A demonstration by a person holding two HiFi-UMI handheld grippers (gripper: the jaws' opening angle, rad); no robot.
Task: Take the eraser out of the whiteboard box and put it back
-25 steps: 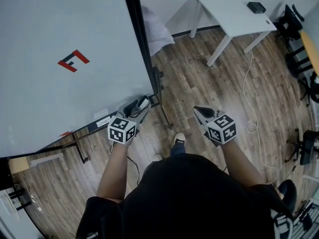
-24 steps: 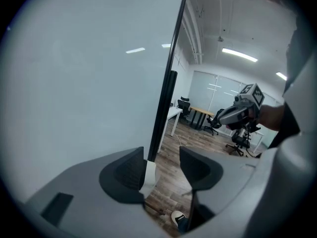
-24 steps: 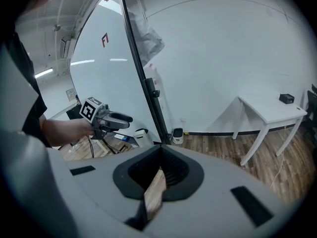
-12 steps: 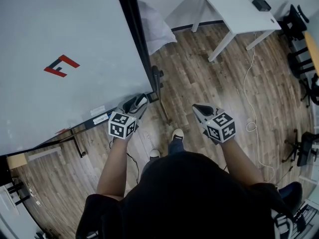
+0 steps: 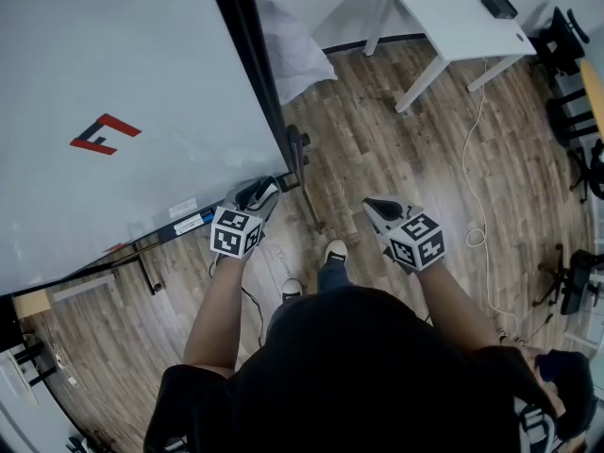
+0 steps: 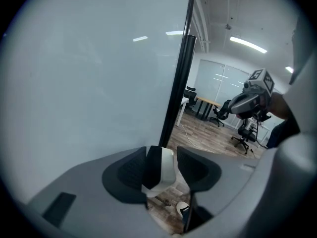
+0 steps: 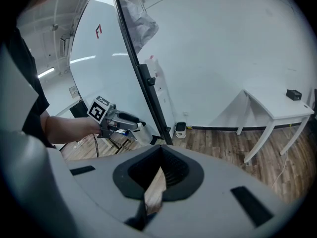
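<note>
The left gripper (image 5: 267, 191), clamped on the white eraser (image 6: 161, 168), has edged closer to the whiteboard (image 5: 113, 74), likely to put it back; the right gripper (image 5: 376, 206) hangs closed, empty.

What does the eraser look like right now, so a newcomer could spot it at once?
Start at the big whiteboard on the left of the head view and go to its lower right corner, where the left gripper reaches. The eraser is the small block clamped between its jaws, white on one side and dark on the other; the right gripper holds nothing.
</note>
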